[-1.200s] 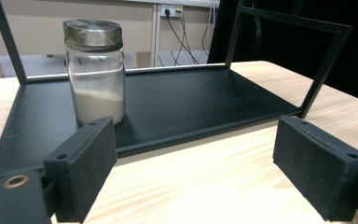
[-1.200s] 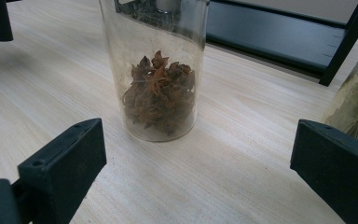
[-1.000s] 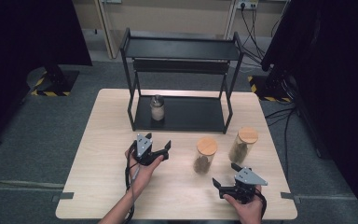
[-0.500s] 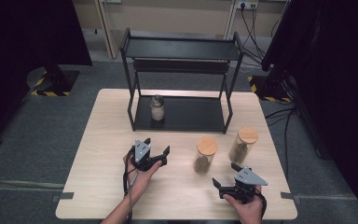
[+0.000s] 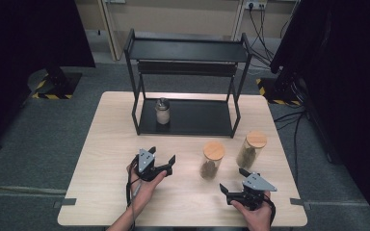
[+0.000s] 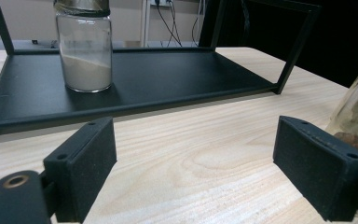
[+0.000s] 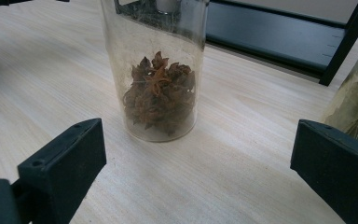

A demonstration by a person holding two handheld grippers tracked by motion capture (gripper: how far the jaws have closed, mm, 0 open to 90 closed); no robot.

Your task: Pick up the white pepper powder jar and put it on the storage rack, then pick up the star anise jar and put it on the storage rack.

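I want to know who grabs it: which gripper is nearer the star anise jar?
Right. The right gripper sits just in front of the star anise jar; the left gripper is farther off to its left.

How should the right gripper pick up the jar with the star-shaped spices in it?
Probably by the straight glass wall of the star anise jar, around its middle, below the wooden lid. It stands upright, and the right gripper, jaws open wide, already faces it from the person's side. Coming in level should also stay off the taller jar beside it.
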